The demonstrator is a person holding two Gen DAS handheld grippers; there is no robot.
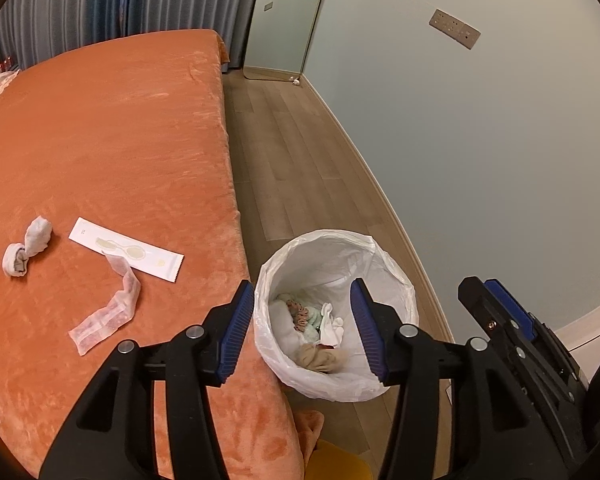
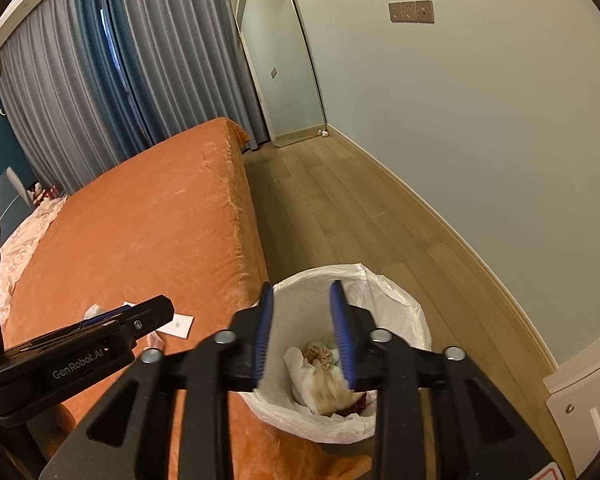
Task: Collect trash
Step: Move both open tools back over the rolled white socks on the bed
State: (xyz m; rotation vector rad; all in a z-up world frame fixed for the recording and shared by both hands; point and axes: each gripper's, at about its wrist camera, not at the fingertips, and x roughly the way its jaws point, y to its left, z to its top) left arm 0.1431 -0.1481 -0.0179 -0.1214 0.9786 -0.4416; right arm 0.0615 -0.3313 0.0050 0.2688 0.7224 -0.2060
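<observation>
Left gripper [image 1: 302, 322] seen low in the middle of the left wrist view, with both blue pads wide apart and nothing between them. Behind the gap, a trash bin [image 1: 396, 280] lined with a white plastic bag, standing on the wooden floor [image 1: 292, 152] just beside the edge of the bed [image 1: 120, 128]. Inside the bin, a small heap of trash [image 1: 320, 336]: crumpled white tissue, a beige cloth-like piece, something pale green and pinkish.

On the orange bed cover, in the lower left of the same view, three things not yet in the bin: a long white wrapper [image 1: 126, 249] lying flat, a strip of gauze-like fabric [image 1: 108, 312] touching the wrapper at one end and bending toward the lower left, and a rolled white sock-like bundle [image 1: 27, 247] near the left edge, apart from the wrapper.

Right gripper [image 2: 300, 328] in the lower middle of the right wrist view, above the bin [image 2: 404, 300], pads also apart but less widely, holding nothing. Slightly blurred pads. Same gripper visible at the lower right of the left wrist view.

In the upper part of both views, grey-blue curtains [image 2: 100, 80], a tall mirror [image 2: 284, 68] leaning at the corner, and a wall switch panel [image 2: 411, 11] on the pale wall.
</observation>
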